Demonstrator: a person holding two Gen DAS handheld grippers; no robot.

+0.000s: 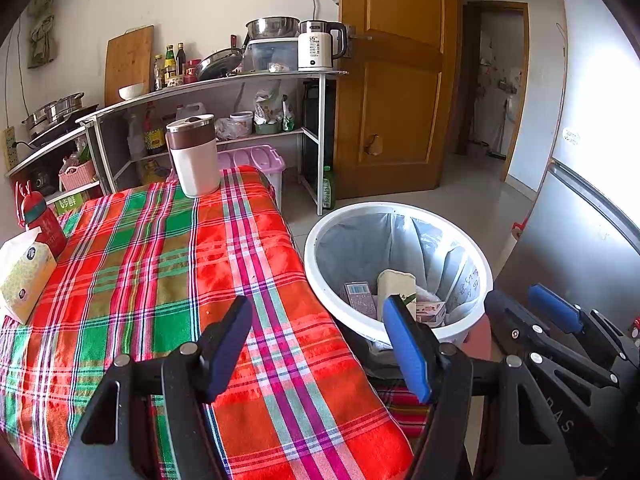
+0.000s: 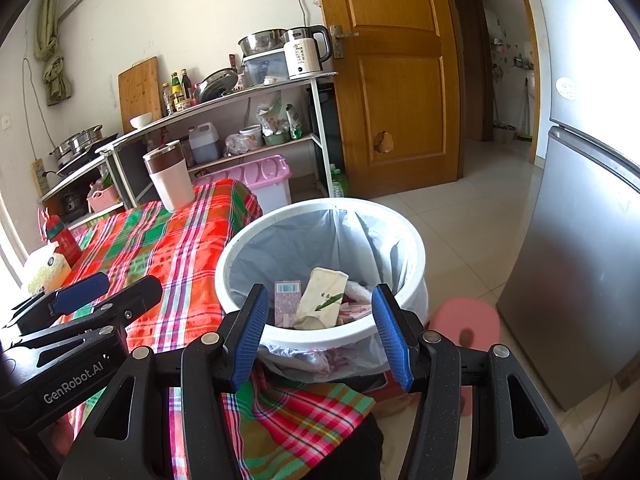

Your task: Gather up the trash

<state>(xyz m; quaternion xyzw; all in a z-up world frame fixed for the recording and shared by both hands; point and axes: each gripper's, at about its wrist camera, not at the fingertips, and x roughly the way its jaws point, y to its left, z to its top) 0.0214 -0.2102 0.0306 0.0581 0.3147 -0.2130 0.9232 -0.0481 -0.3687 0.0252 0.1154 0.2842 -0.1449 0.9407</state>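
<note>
A white trash bin [image 1: 320, 264] [image 2: 416, 256] with a pale liner stands on the floor beside the table. Inside lie a cream paper carton [image 2: 322, 296] [image 1: 396, 284], a small barcoded box [image 2: 287, 296] [image 1: 360, 298] and other scraps. My left gripper [image 1: 318, 348] is open and empty, held over the table's right edge next to the bin. My right gripper [image 2: 320, 332] is open and empty, just in front of the bin's near rim. Each gripper shows in the other's view: the right one [image 1: 532, 312], the left one [image 2: 108, 286].
The table has a red-green plaid cloth [image 1: 168, 264]. On it stand a white-brown tumbler [image 1: 194, 156], a red bottle [image 1: 42, 220] and a tissue pack [image 1: 22, 276]. A pink stool [image 2: 466, 324] and grey fridge [image 2: 580, 264] are right of the bin. Kitchen shelves [image 1: 224, 80] line the back wall.
</note>
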